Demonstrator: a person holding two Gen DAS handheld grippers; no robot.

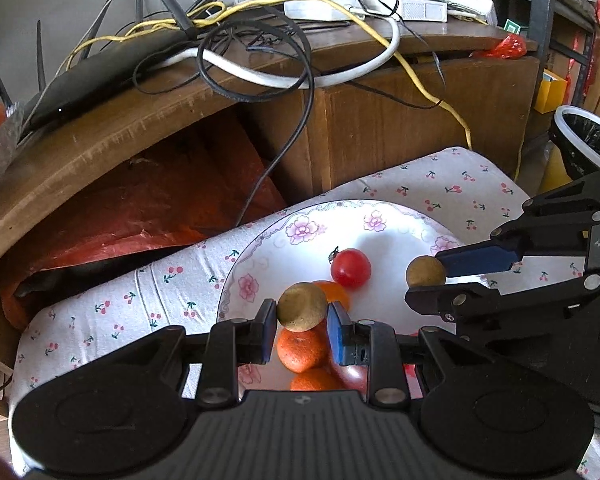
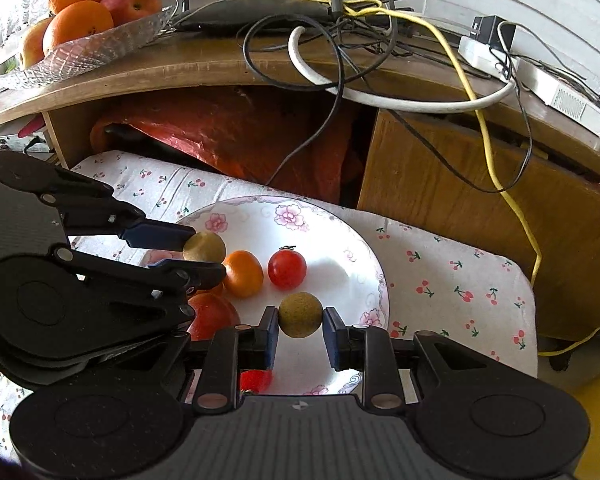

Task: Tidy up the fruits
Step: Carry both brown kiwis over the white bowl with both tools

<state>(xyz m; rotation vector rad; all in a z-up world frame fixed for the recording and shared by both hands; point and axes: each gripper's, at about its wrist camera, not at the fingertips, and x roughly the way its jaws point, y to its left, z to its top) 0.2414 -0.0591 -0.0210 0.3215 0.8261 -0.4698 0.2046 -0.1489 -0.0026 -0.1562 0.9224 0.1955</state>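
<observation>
Above the flowered plate (image 1: 396, 220) I hold two small brown round fruits, longans by the look of them, one in each claw. My left gripper (image 1: 302, 316) is clamped on the left longan (image 1: 302, 306), which hangs over the mandarins (image 1: 300, 350) heaped at the plate's near side. My right gripper (image 2: 300, 324) pinches the right longan (image 2: 300, 315) over bare white china, near the cherry tomato (image 2: 287, 269) and a lone mandarin (image 2: 243, 273).

To set them down well, I judge I should lower each claw until the fruit nearly touches the plate, then ease the pads apart slowly, since round fruit will roll. The right one has open space; the left I would shift toward a bare patch first, or it will tumble off the mandarins. My claws sit close together, so I would release one at a time.
</observation>
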